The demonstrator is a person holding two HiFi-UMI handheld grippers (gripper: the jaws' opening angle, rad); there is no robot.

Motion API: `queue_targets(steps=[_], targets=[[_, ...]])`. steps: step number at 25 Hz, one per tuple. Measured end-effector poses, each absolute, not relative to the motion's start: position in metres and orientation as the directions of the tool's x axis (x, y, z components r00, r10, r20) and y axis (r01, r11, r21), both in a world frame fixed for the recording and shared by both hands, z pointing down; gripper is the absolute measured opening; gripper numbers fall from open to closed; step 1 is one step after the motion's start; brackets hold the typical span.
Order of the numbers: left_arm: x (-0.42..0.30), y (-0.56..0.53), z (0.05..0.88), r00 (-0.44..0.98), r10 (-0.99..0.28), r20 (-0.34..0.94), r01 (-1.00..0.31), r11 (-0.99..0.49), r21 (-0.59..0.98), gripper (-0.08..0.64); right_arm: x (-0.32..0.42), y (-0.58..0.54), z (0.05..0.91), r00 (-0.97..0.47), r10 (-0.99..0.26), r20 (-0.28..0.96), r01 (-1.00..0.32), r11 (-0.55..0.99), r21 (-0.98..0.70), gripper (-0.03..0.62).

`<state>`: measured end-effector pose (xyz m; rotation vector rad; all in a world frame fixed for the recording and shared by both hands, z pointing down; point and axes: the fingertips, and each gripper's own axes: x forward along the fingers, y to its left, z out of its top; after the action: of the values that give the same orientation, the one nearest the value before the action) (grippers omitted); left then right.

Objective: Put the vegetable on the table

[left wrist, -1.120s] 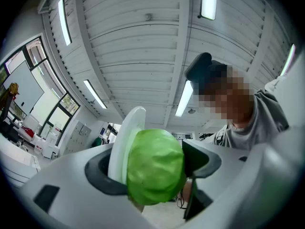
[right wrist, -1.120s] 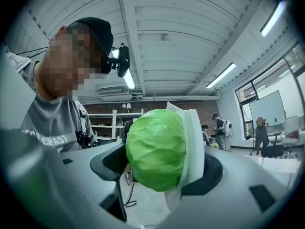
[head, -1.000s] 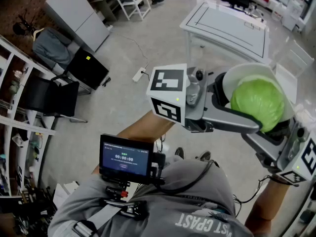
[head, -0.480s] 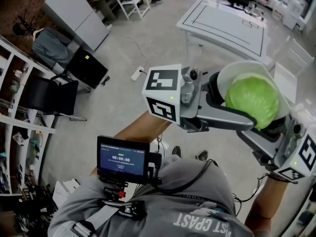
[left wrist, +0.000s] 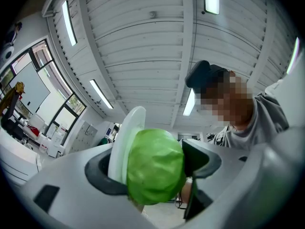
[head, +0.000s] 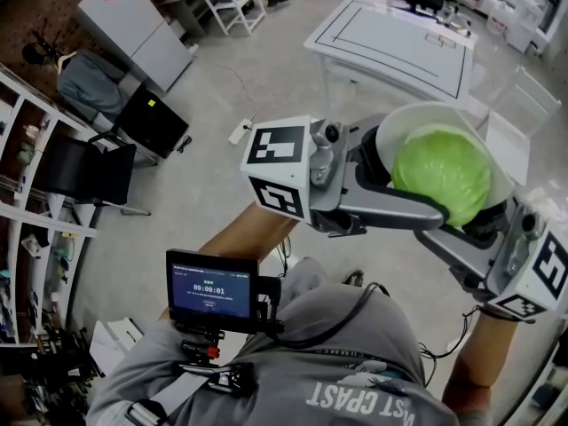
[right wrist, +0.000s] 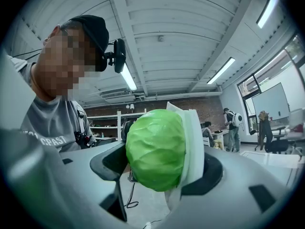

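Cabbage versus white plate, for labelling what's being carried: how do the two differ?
The cabbage is green and wrinkled; the plate is plain white and smooth. The cabbage is a bulky ball; the plate is thin, its rim showing past the cabbage. Shared: both are clamped together between the jaws of the left gripper and the right gripper.

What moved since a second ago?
The left gripper and right gripper carried the cabbage and its white plate a little up and left in the head view. Both stay clamped on them; nothing was let go.
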<state>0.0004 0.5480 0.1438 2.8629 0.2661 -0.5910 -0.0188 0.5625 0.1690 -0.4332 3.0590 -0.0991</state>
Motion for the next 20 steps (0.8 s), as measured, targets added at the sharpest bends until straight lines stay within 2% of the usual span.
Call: queue_targets(steps=[12,20], targets=[[-0.012,0.516,0.149,0.905,0.146,-0.401,0.237,-0.953,0.19,0.359,-0.032,0.531,0.173,-0.951,-0.305,-0.041,-0.3,0.949,-0.097,0.322],[-0.053,0.472,0.136,0.897,0.182,-0.404,0.277,-0.942,0.191,0.359,-0.071,0.488,0.167,-0.938,-0.345,-0.035,-0.337,0.931,-0.142,0.322]])
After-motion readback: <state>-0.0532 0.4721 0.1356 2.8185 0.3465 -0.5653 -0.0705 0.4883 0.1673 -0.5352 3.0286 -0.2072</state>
